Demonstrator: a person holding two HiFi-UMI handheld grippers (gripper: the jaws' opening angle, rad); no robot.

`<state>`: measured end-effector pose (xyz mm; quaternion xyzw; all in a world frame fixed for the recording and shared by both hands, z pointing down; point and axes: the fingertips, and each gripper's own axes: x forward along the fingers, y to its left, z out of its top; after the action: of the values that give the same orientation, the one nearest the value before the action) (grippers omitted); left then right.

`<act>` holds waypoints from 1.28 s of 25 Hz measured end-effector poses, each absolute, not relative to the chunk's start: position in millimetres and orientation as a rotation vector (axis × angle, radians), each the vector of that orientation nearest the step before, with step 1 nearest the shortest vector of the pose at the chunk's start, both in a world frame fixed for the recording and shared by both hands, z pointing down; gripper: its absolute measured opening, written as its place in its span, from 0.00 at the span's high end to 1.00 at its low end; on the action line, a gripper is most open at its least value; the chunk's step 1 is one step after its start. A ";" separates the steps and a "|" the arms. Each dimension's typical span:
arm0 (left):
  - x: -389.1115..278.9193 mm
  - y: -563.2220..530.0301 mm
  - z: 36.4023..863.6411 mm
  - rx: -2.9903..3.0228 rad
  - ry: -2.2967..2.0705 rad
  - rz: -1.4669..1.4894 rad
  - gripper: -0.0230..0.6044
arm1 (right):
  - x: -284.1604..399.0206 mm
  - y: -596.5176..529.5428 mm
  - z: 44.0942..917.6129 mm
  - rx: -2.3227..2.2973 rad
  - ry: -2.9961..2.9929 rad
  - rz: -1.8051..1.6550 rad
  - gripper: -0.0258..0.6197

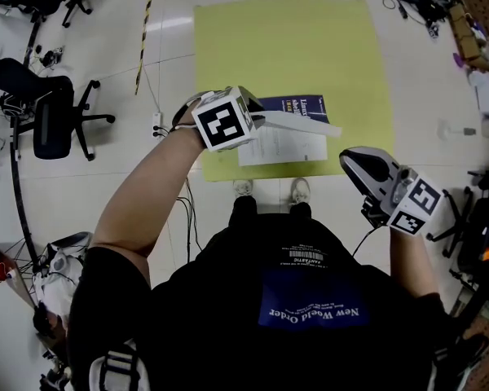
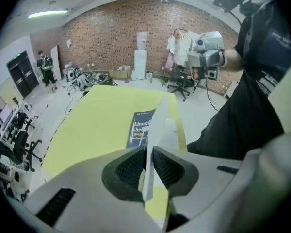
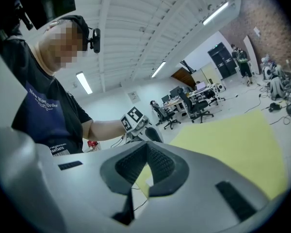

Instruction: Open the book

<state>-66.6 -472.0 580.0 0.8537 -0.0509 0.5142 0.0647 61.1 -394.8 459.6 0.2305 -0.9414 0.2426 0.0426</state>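
My left gripper (image 1: 262, 121) has its pads pinched on a thin white leaf (image 1: 308, 127) that stands up off the book (image 1: 292, 105). The book lies on the yellow mat (image 1: 285, 47), close to the near edge and just ahead of my shoes (image 1: 243, 187). From the head view the marker cube hides that pinch. The left gripper view shows it plainly, the leaf edge-on between the pads and the blue cover beside it. I can't tell whether the leaf is the cover or a page.

My right gripper (image 1: 348, 160) hangs off the mat's near right corner, well apart from the book. Only its own view shows the pads pressed together with nothing between them. That view misses the book altogether.

The far and left parts of the mat lie bare. An office chair (image 1: 53, 120) stands well off to the left.
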 end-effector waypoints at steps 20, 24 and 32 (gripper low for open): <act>-87.7 -685.7 626.7 2.578 -0.604 1.526 0.78 | 73.7 -438.2 482.7 0.749 -2.809 0.825 0.98; -98.5 -704.2 653.9 2.538 -0.629 1.448 0.76 | 73.3 -448.1 489.8 0.761 -2.794 0.857 0.98; -108.3 -708.1 686.1 2.486 -0.528 1.209 0.72 | 71.3 -453.5 505.2 0.739 -2.771 0.906 0.98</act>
<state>-108.3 -708.1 686.1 0.8716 -0.1851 0.4238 0.1629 71.3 -453.5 505.2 0.2453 -0.9193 0.3005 0.0668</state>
